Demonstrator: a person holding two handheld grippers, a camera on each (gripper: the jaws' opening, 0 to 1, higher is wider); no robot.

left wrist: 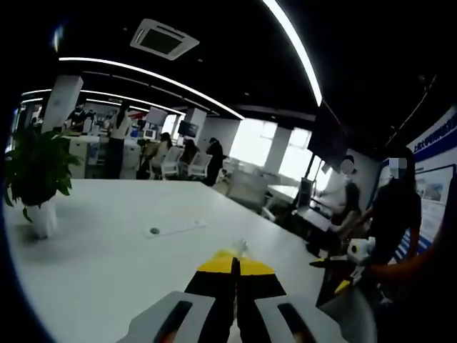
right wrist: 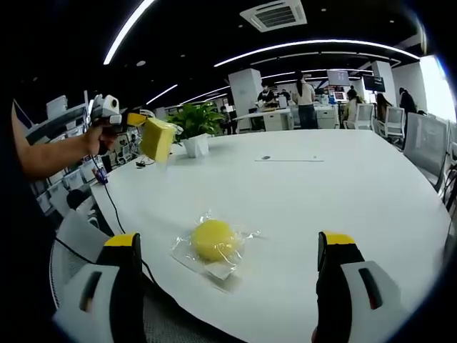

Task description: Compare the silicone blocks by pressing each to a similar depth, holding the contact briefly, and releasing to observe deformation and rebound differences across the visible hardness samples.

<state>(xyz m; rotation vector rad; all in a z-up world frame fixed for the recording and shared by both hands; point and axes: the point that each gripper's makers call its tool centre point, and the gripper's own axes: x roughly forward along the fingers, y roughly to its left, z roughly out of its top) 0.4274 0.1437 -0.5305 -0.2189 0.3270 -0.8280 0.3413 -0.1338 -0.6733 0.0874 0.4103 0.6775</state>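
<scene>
- Holding a yellow block (right wrist: pixel 158 138) in the air, the left gripper (right wrist: pixel 132 118) has its jaws closed on it; it may slip out
- Standing wide open and empty, the right gripper (right wrist: pixel 227 246) frames the bagged yellow ball (right wrist: pixel 213 239) on the bench (right wrist: pixel 343 186); pressing may make the smooth bag slide

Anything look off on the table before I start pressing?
Yes. One yellow block is off the table, held in the air by the left gripper, not set down for pressing. The round yellow piece near the table's edge lies in a clear plastic wrapper.
</scene>
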